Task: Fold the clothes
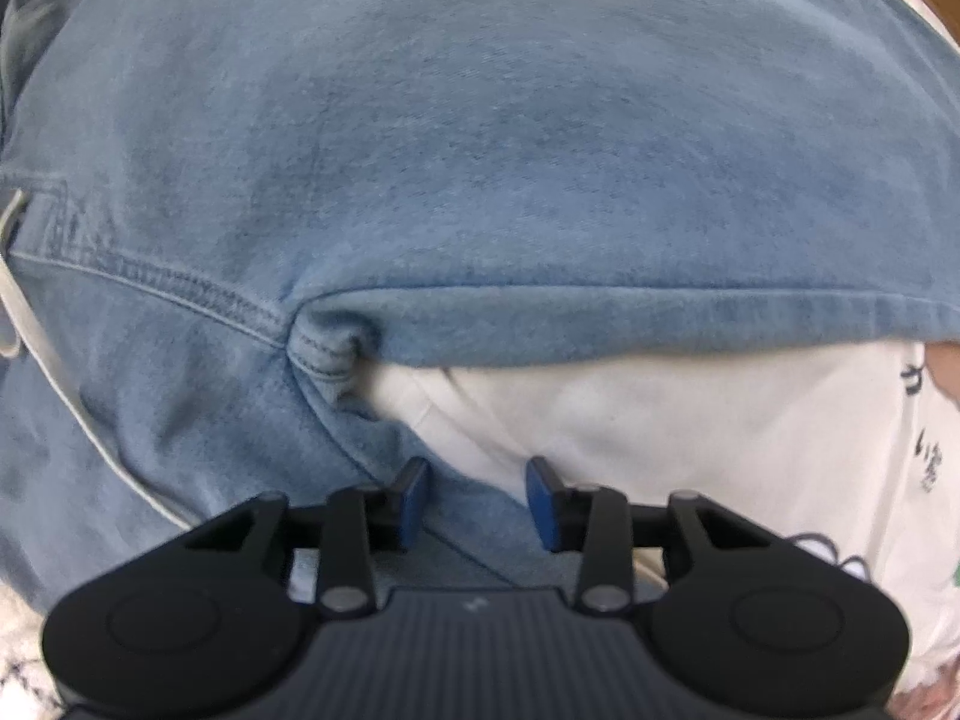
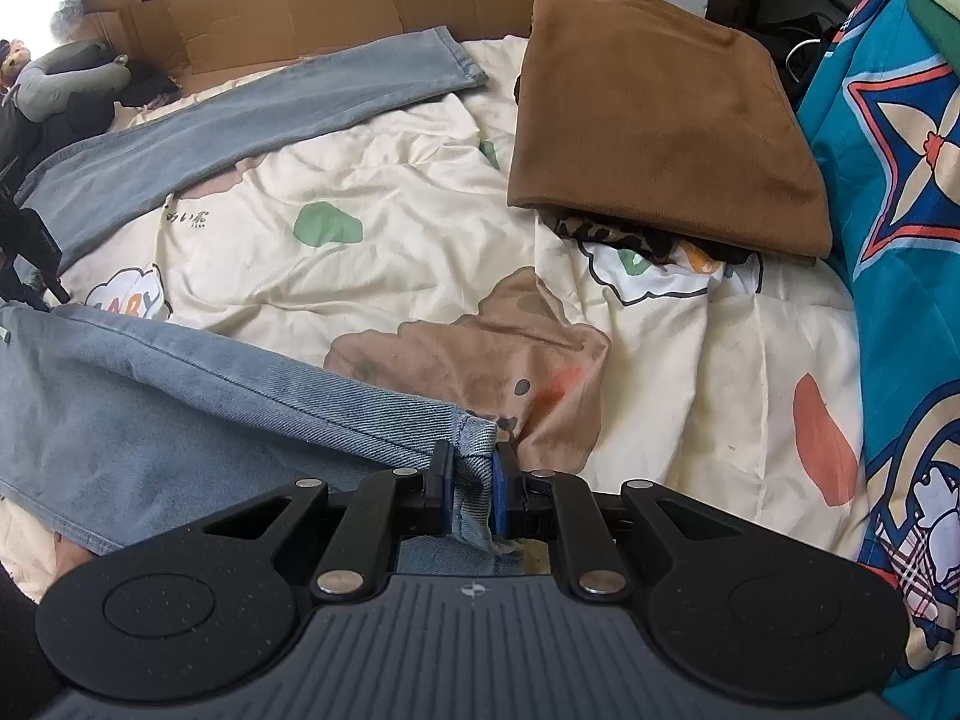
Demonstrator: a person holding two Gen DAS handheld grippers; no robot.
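Note:
Light blue jeans (image 1: 480, 150) lie spread on a cream cartoon-print quilt (image 1: 690, 432) and fill most of the left wrist view. My left gripper (image 1: 477, 498) points down at the crotch seam (image 1: 324, 354). Its blue pads (image 1: 414, 498) stand apart, and the denim edge runs between them without being pinched. In the right wrist view, one jeans leg (image 2: 180, 408) reaches to my right gripper (image 2: 474, 480), which is shut on the hem (image 2: 474, 438). The other leg (image 2: 240, 114) stretches away across the quilt (image 2: 420, 228).
A folded brown garment (image 2: 660, 120) lies at the back right on a leopard-print piece. A blue patterned cloth (image 2: 900, 240) runs along the right side. Flattened cardboard (image 2: 300, 6) stands at the back, and a grey plush toy (image 2: 66, 78) is at the far left.

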